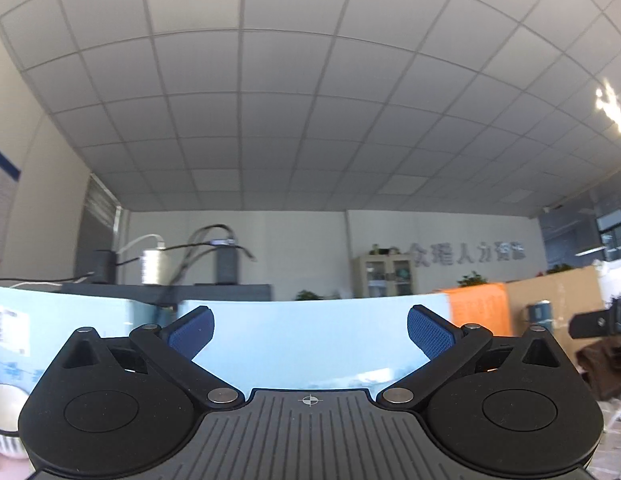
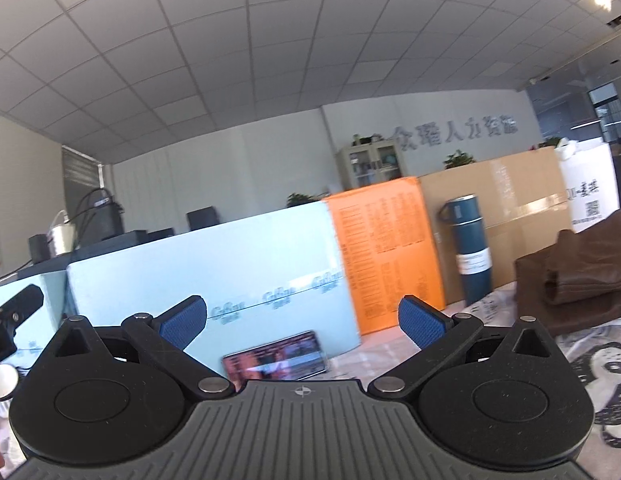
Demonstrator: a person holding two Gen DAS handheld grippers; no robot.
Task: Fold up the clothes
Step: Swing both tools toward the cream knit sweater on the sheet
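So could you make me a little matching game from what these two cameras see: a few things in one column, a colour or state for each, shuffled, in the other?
Things:
1. flask
2. garment
3. phone
4. tall box

Descriptions:
A. orange, printed with text
B. brown, bunched in a heap
C. dark blue, standing upright
D. lying flat, screen lit

Pairs: 1-C, 2-B, 3-D, 4-A

Both the left gripper and the right gripper are open, holding nothing.
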